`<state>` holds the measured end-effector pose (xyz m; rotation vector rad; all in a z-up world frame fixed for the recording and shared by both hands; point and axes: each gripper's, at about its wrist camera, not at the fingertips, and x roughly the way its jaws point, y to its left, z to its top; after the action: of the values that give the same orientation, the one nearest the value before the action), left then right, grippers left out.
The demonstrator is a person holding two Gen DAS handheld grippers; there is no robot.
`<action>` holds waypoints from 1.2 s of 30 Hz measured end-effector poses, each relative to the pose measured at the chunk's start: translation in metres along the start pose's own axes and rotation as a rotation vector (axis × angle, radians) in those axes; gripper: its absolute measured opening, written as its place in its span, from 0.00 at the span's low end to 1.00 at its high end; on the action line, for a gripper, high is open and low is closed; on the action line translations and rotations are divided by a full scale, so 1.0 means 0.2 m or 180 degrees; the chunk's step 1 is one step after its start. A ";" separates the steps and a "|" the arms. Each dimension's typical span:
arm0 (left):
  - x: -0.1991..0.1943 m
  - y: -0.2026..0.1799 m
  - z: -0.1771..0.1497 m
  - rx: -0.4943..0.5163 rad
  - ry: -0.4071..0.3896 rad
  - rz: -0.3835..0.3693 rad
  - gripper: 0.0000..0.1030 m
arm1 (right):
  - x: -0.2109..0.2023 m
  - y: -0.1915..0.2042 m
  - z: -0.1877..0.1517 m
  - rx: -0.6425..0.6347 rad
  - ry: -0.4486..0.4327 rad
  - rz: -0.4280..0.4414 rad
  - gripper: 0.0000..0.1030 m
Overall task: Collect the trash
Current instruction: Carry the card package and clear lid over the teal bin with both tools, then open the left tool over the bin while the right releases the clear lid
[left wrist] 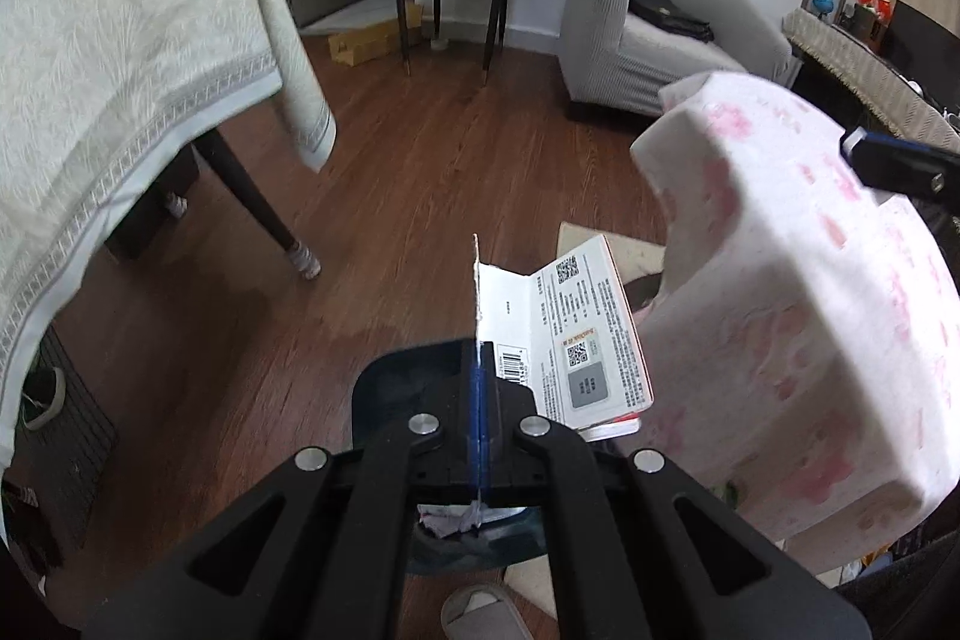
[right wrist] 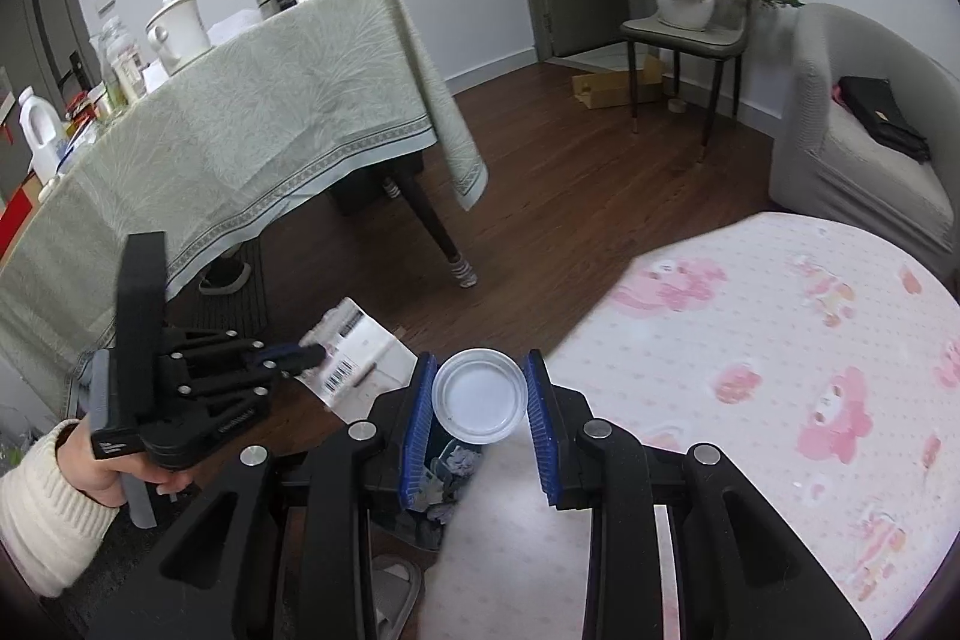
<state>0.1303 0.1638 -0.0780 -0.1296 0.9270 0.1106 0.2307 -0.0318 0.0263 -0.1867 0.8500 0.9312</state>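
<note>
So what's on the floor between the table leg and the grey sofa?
Nothing: the right wrist view shows only bare wooden floor between the table leg and the sofa; the chair stands further back.

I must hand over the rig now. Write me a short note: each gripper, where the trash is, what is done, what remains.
Left gripper: shut on a flattened white carton with a barcode.
Right gripper: closed on a white plastic cup.
Both hang above the dark bin on the floor beside the pink-patterned cover; the bin already holds crumpled scraps.
Done: both items picked up.
Left: probably drop both into the bin.
</note>
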 end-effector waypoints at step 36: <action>0.16 0.30 -0.14 0.0023 0.0390 0.0180 0.71 | 0.53 0.35 0.01 -0.0110 0.0559 0.0095 0.29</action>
<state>0.1187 0.2192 -0.1237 -0.1044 1.0535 0.1529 0.2108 0.0770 -0.0340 -0.2896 1.0011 0.9678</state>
